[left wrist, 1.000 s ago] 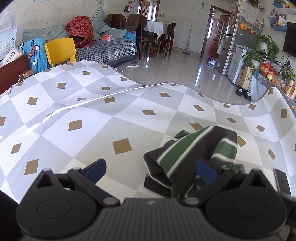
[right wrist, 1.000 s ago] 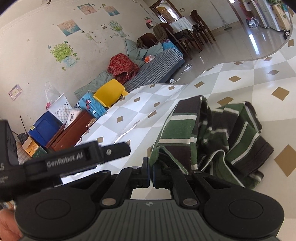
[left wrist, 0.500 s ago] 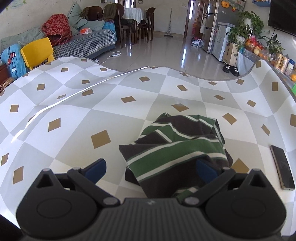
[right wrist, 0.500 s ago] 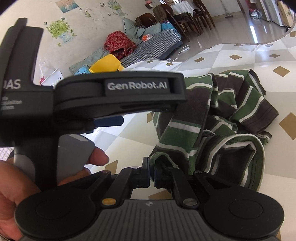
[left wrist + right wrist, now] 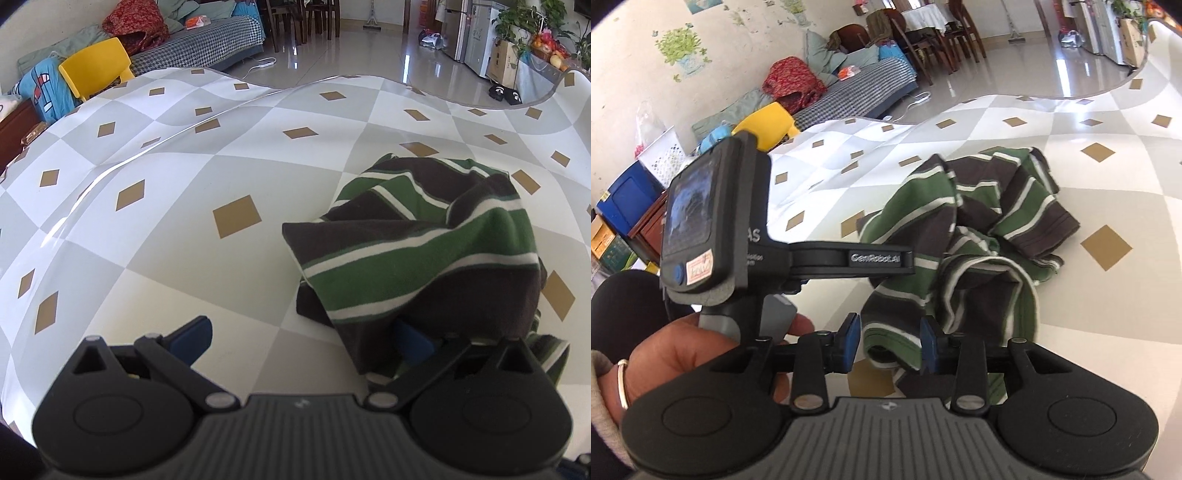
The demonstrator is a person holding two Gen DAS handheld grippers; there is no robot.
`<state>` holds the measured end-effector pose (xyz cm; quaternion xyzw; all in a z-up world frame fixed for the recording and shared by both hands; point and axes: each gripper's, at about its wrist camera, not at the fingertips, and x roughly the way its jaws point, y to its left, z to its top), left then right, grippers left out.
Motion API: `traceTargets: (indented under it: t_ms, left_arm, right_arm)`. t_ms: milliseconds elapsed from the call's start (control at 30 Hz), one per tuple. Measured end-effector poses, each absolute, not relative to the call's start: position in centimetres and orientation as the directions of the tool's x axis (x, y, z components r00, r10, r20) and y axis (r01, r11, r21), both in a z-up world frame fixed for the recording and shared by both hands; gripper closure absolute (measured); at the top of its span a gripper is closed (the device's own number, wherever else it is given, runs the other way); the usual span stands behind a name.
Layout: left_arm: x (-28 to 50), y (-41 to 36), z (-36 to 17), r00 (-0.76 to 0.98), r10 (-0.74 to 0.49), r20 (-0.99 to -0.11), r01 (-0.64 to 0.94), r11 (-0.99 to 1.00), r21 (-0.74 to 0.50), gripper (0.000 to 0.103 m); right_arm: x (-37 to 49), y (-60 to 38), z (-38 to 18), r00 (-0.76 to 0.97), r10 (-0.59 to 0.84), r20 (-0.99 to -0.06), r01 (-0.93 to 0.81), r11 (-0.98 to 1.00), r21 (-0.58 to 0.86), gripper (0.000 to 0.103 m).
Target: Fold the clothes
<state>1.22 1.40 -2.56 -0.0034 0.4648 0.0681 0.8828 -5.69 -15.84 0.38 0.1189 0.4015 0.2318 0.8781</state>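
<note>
Where the desk carries it: the striped garment (image 5: 417, 243) lies bunched on the desk (image 5: 229, 177), well inside its far curved edge.
Desk surface: glossy cover of grey and white checks with tan diamonds; 1 bright crease line runs across it, beyond the garment on its left side.
Garment: green, dark brown and white stripes, crumpled in several folds (image 5: 979, 229).
Room beyond the desk: yellow chair (image 5: 98, 66), checked sofa (image 5: 207, 35) with a red bundle (image 5: 135, 27), dining chairs, shiny tiled floor (image 5: 369, 55), potted plants at far right.
Wall: plant stickers (image 5: 681, 50) above the sofa.
Writing: "GenRobot.AI" (image 5: 875, 257) on the left device's black arm; a small red-and-white sticker under its screen, unreadable.
Left claw (image 5: 301, 338): spread wide, 1 blue finger under a fold of the garment.
Right claw (image 5: 890, 341): parted, garment edge between its fingers, not pinched.
Hand (image 5: 698, 354): grips the left device's handle; a bangle at the wrist.
</note>
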Motion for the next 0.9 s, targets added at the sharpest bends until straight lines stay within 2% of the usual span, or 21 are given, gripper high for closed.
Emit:
traceTargets:
  t_ms: [300, 900]
  left_arm:
    - [1.1, 1.4, -3.8, 0.547, 0.133, -0.827, -0.139, 0.988, 0.067, 0.000]
    - [1.6, 0.5, -4.9, 0.549, 0.130, -0.826, -0.111, 0.990, 0.083, 0.000]
  right_arm:
    - [-4.0, -18.2, -1.1, 0.595, 0.389, -0.703, -0.100, 0.904, 0.416, 0.065]
    - [-2.0, -17.3, -4.2, 0.600, 0.288, -0.747, -0.031, 0.941, 0.337, 0.062]
